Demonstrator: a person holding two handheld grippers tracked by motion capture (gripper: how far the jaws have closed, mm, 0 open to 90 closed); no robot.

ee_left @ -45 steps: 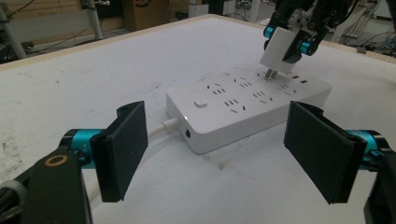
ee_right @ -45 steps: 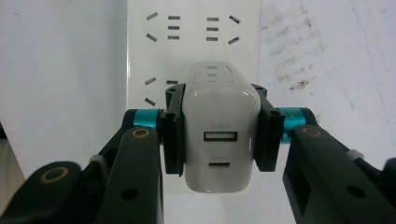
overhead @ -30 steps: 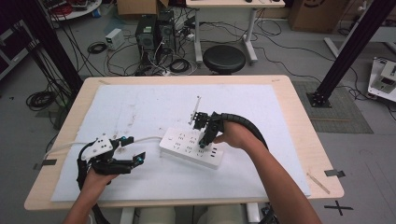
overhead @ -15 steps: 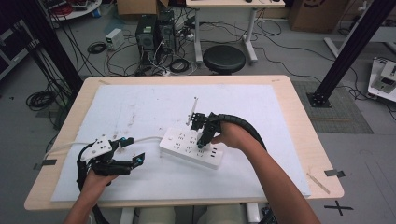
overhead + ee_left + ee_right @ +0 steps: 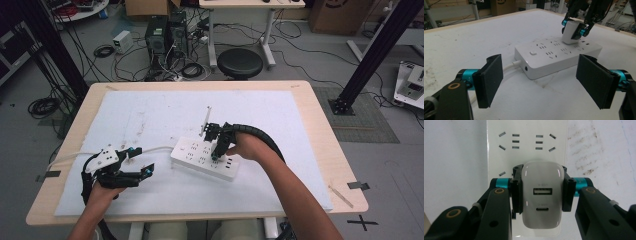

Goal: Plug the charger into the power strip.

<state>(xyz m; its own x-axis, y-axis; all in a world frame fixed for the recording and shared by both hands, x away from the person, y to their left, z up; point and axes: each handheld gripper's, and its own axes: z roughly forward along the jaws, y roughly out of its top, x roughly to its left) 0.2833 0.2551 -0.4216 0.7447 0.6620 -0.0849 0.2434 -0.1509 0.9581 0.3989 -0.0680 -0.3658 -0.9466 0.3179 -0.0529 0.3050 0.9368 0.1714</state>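
Our right gripper [image 5: 216, 150] is clamped on the white charger [image 5: 542, 196], one pad on each flat side, while our left gripper [image 5: 131, 167] stands with its jaws wide apart and nothing between them. Working from the largest item down: the table [image 5: 320, 130] carries a white sheet [image 5: 150, 110] over most of its top, and the white power strip [image 5: 202, 159] lies on that sheet just past centre toward 5 o'clock in the high view, its long axis running from 10 to 4 o'clock. Its white cable [image 5: 65, 157] leaves the end at 9 o'clock and trails off toward the table's left edge. The charger stands on the strip's top face near the far long edge, at about 1 o'clock from the strip's middle; in the right gripper view its two ports face the camera, with the socket rows [image 5: 526, 141] ahead at 12 o'clock. We judge that the side grip keeps the prongs square to the socket for pressing in or pulling out; whether they are fully seated we cannot tell. The right forearm enters from 5 o'clock, wrist bent so the gripper points steeply down. The left hand [image 5: 100, 192] rests low at 8 o'clock, its gripper level and aimed at the strip's cable end, which we judge leaves it ready to steady the strip.
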